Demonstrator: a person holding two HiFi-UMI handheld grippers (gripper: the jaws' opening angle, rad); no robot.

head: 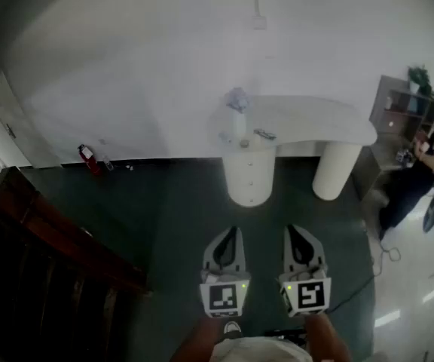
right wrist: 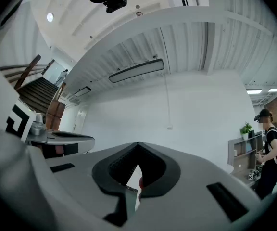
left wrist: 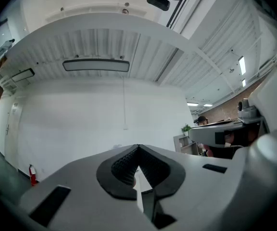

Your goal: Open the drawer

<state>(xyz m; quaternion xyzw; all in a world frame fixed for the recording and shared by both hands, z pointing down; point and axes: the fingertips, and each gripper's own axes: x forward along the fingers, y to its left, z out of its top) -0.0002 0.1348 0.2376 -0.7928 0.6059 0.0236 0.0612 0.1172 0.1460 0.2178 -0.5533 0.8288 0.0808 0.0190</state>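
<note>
A white table (head: 330, 123) stands across the dark floor, against the white wall. Its left leg is a round white pedestal (head: 249, 173) with small knobs one above the other on its drawer fronts. The drawer fronts sit flush. My left gripper (head: 233, 232) and right gripper (head: 293, 230) hang side by side low in the head view, well short of the pedestal and pointing toward it. Both are shut with nothing held. In the left gripper view the left gripper (left wrist: 138, 147) has its tips together before the white wall, and so does the right gripper (right wrist: 138, 144) in the right gripper view.
A crumpled bluish thing (head: 237, 99) and a small dark item (head: 264, 134) lie on the tabletop. A person (head: 422, 168) stands at the right by a shelf (head: 401, 108). A wooden stair rail (head: 51, 232) runs along the left. A red extinguisher (head: 89, 159) stands by the wall.
</note>
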